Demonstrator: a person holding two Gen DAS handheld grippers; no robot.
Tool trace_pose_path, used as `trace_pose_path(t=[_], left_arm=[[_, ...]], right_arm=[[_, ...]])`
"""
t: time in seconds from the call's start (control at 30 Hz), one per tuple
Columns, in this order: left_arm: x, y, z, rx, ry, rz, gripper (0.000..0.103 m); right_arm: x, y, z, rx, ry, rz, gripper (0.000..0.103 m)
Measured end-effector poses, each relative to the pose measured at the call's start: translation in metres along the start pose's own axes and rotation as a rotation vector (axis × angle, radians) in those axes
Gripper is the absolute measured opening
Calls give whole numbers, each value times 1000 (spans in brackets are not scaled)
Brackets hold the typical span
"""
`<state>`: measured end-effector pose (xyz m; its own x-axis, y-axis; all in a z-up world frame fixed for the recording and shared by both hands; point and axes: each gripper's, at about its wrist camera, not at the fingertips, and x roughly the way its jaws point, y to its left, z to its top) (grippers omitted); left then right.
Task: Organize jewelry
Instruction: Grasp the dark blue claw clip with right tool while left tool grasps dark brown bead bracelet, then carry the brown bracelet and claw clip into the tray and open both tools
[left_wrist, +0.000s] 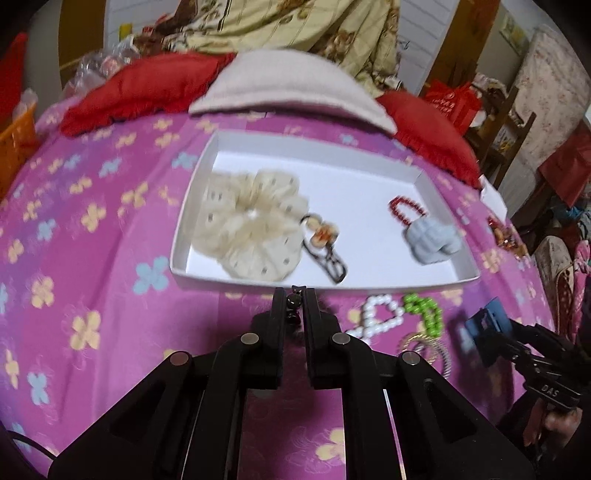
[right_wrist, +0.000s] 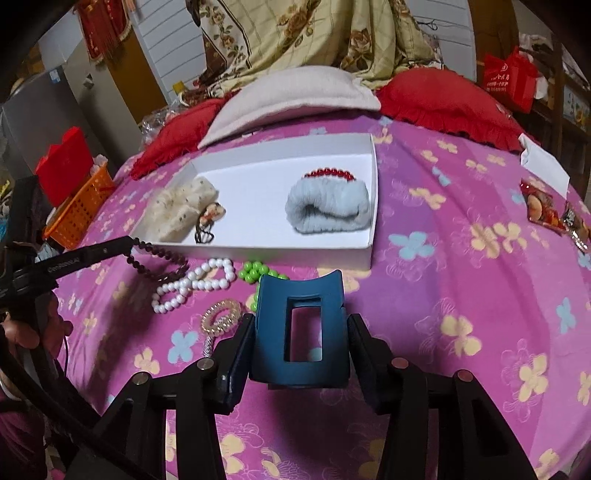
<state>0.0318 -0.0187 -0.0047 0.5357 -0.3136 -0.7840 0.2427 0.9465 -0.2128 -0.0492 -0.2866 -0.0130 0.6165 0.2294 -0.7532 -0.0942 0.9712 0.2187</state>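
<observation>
A shallow white tray (left_wrist: 424, 177) sits on the purple flowered bedspread (left_wrist: 92, 240). Inside it, toward its left side, lies a cream scrunchie (left_wrist: 255, 225) with a small hair tie with an orange charm (left_wrist: 323, 234) touching its edge. Toward the right side sits a pale blue fluffy scrunchie (right_wrist: 327, 206) with a red bead bracelet (right_wrist: 330, 173) touching its far side.

The left gripper (left_wrist: 294, 299) is clamped on a dark bead bracelet (right_wrist: 155, 260), just in front of the tray's near wall. The right gripper (right_wrist: 301, 325) is clamped on a blue hair claw clip (right_wrist: 301, 332) held above the bedspread.

Outside the tray, near its front wall, lie a white pearl bracelet (right_wrist: 195, 286), a green bead bracelet (left_wrist: 424, 314) and a clear spiral hair tie (right_wrist: 221, 319).
</observation>
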Motion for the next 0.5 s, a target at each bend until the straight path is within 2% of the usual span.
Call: trace_pose_path(t=[0.27,0.5], left_arm=[[-28,-15,31,52,-68,21,8],[-16,-34,68,94,-91,43,8]], right_arm=[[-6,12,27,-47,-37,32,48],[11,29,60,-84,-43,63,48]])
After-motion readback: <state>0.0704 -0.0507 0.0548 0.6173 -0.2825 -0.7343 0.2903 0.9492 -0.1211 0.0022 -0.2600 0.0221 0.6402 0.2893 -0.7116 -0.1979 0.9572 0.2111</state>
